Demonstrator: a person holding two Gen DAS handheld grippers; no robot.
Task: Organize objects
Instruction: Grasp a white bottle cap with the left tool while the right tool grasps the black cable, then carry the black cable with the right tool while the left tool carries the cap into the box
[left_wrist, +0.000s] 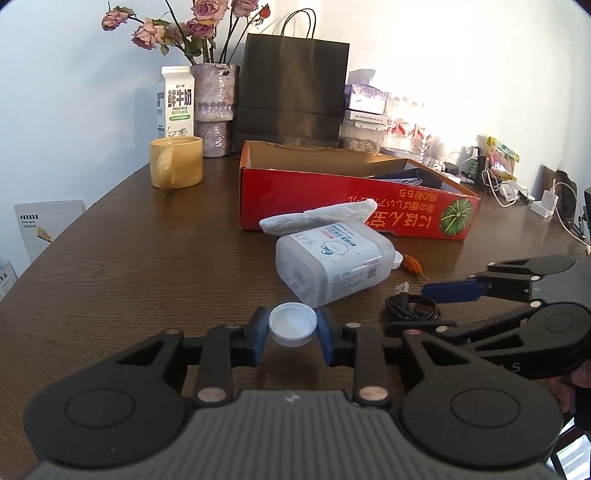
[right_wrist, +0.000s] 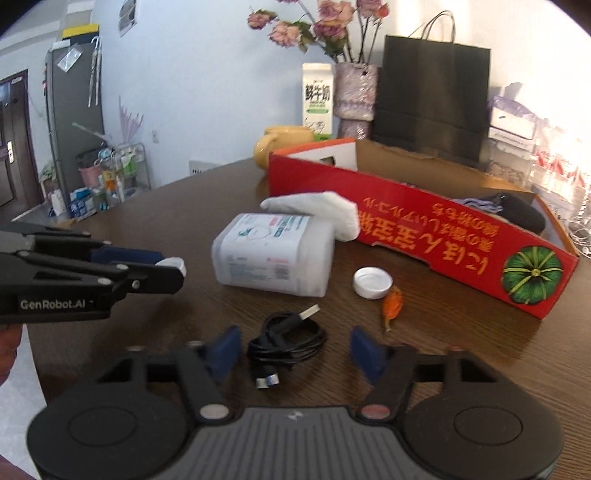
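My left gripper (left_wrist: 293, 328) is shut on a small white bottle cap (left_wrist: 293, 324), held just above the dark wooden table; the right wrist view shows the same cap (right_wrist: 170, 263) at the left gripper's (right_wrist: 171, 268) tips. My right gripper (right_wrist: 295, 349) stands open around a coiled black USB cable (right_wrist: 286, 338) on the table, its blue pads clear of the coil on both sides. A translucent plastic jar (left_wrist: 332, 262) lies on its side beyond, with a white folded cloth (left_wrist: 317, 218) against it. A second white cap (right_wrist: 372, 282) and a small orange item (right_wrist: 392, 304) lie beside the jar.
An open red cardboard box (left_wrist: 314, 195) with dark items inside lies behind the jar. A yellow mug (left_wrist: 176, 166), milk carton (left_wrist: 176, 101), flower vase (left_wrist: 214, 92) and black paper bag (left_wrist: 291, 92) line the back. Chargers and cables clutter the far right; the table's edge curves at left.
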